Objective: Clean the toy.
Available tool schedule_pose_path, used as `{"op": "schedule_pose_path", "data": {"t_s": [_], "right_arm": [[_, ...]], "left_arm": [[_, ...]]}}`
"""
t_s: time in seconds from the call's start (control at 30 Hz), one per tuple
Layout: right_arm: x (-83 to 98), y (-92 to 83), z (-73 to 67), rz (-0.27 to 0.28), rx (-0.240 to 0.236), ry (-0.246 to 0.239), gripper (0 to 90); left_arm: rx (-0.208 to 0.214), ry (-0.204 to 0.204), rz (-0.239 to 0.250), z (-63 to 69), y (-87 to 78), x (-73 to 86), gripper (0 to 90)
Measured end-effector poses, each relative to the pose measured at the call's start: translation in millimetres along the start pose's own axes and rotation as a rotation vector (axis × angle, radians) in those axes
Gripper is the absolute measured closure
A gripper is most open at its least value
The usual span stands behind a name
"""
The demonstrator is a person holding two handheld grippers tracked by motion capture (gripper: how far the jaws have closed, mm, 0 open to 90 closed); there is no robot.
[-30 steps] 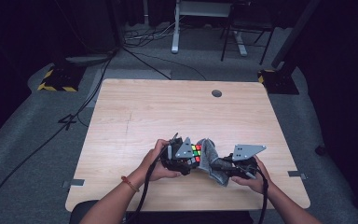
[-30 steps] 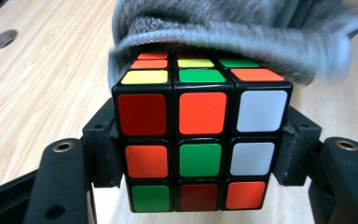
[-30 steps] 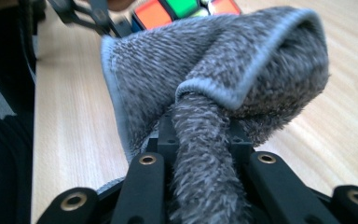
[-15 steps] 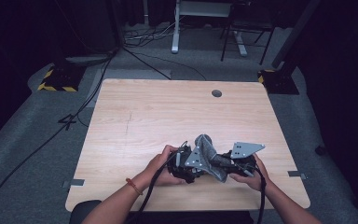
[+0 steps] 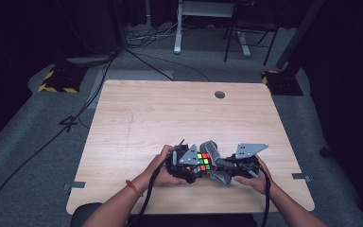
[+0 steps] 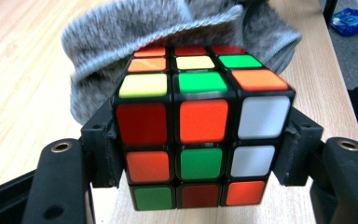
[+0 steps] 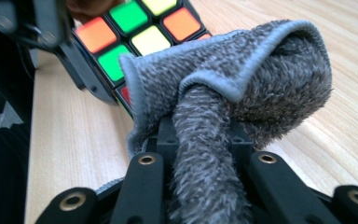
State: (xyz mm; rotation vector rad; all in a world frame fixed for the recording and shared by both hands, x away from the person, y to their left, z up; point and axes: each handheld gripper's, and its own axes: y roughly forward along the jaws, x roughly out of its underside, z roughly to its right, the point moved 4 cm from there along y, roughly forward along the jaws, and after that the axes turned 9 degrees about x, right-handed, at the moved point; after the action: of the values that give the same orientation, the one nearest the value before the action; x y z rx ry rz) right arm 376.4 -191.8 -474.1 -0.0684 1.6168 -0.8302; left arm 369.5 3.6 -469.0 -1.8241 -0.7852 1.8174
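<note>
Near the front edge of the bench [image 5: 137,123], a little right of centre, the person's left hand [image 5: 163,168] holds the left claw [image 6: 200,154], whose jaws are clamped on the two sides of a puzzle cube [image 6: 200,135]; the jaws have just been easing open a touch, yet the pads are pressed against the cube's sides in the left gripper view, so the grip holds. The cube sits lifted just above the bench between the two hands, its coloured faces scrambled. Just to its right, the right claw [image 7: 200,140] is closed on a bunched grey cloth [image 7: 242,84], a fold of which runs down between its jaws. In the right gripper view the cloth lies against the cube's far upper edge, touching it, and in the left gripper view it rises behind the cube's top face. Judged from this, the work is wiping the cube, and it looks to be mid-way: cube and cloth are both gripped and brought together, the top rear edge is being rubbed, while the front and lower faces turned toward the left claw lie uncovered and probably remain to be wiped.
</note>
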Motion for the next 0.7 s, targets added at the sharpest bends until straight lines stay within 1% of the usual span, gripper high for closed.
{"op": "schedule_pose_path", "data": {"t_s": [0.03,0.1,0.13,0.23,0.3,0.37,0.43,0.53,0.6,0.63,0.7], "right_arm": [[-1.9,-1.8,-0.5,0.012,-0.001,0.0,74.9],[-6.4,-5.7,-2.2,0.039,-0.01,-0.001,75.0],[-8.5,-7.1,-3.6,0.047,-0.012,-0.003,75.0],[-11.1,-8.1,-5.8,0.055,-0.001,-0.019,74.9],[-11.1,-7.9,-4.1,0.055,0.011,-0.014,74.9],[-10.4,-5.8,-2.1,0.043,0.025,-0.013,74.9],[-8.0,-2.0,-0.9,0.018,0.033,-0.013,74.9],[-3.4,1.8,-1.2,-0.02,0.016,-0.016,74.9],[0.2,3.8,-2.9,-0.047,0.01,-0.026,74.9],[1.3,4.0,-4.4,-0.054,0.003,-0.033,74.9],[1.3,3.4,-7.3,-0.05,-0.014,-0.038,74.8]], "left_arm": [[-0.006,-0.004,-0.016,-0.1,1.4,1.0,32.3],[0.001,0.001,-0.049,-0.3,5.1,3.4,32.5],[0.004,0.003,-0.056,0.2,6.5,3.9,32.6],[-0.007,0.009,-0.055,0.5,6.7,2.3,32.8],[-0.004,-0.001,-0.028,0.3,4.0,1.2,33.0],[-0.006,0.002,-0.015,0.4,1.5,-1.1,33.2],[-0.016,0.005,-0.018,0.6,-0.4,-2.6,33.2],[-0.021,0.007,-0.009,-0.4,-3.8,-2.8,33.2],[-0.033,-0.002,-0.003,-2.5,-7.2,-2.9,33.3],[-0.04,-0.003,-0.001,-4.0,-8.6,-2.8,33.3],[-0.043,-0.02,0.004,-7.0,-11.1,-1.3,33.3]]}}
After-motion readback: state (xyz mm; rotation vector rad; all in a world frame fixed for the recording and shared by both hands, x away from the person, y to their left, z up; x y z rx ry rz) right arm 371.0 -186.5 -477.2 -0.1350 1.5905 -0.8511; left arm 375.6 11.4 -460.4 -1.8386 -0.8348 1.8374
